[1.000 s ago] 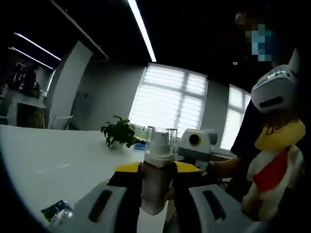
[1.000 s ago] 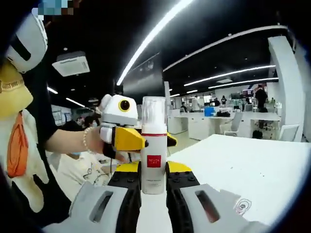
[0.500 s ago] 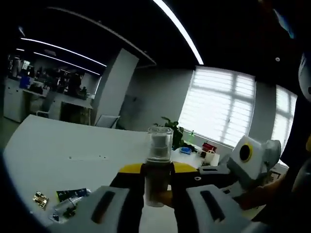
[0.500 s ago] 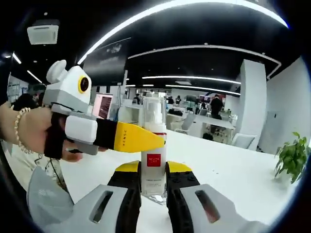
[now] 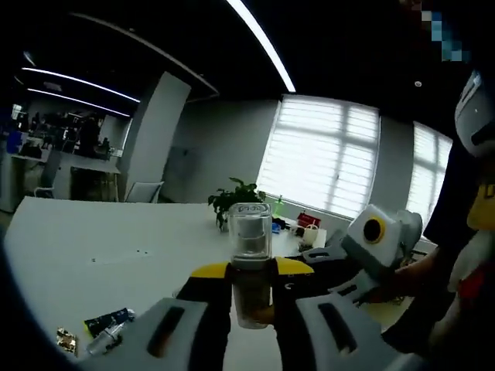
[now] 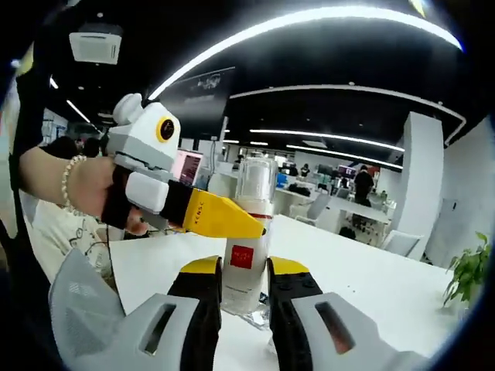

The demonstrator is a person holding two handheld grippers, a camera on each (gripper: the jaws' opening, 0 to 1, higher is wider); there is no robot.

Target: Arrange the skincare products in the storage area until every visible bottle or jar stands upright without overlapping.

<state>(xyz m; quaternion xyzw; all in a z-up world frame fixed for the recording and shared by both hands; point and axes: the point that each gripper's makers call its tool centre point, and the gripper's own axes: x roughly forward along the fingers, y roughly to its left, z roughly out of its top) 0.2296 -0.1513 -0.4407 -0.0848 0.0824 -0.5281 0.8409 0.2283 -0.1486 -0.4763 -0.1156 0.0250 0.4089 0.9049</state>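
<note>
At 6 o'clock in the left gripper view, the left hand-held gripper (image 5: 252, 297) clamps an upright bottle (image 5: 250, 259), its base hidden. The right hand-held gripper (image 6: 246, 290) also grips it; both views have swung since earlier.

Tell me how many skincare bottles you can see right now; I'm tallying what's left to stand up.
1, seen from both sides: the clear-capped bottle upright on the white table, clamped between both grippers' jaws. Others may be hidden.
</note>
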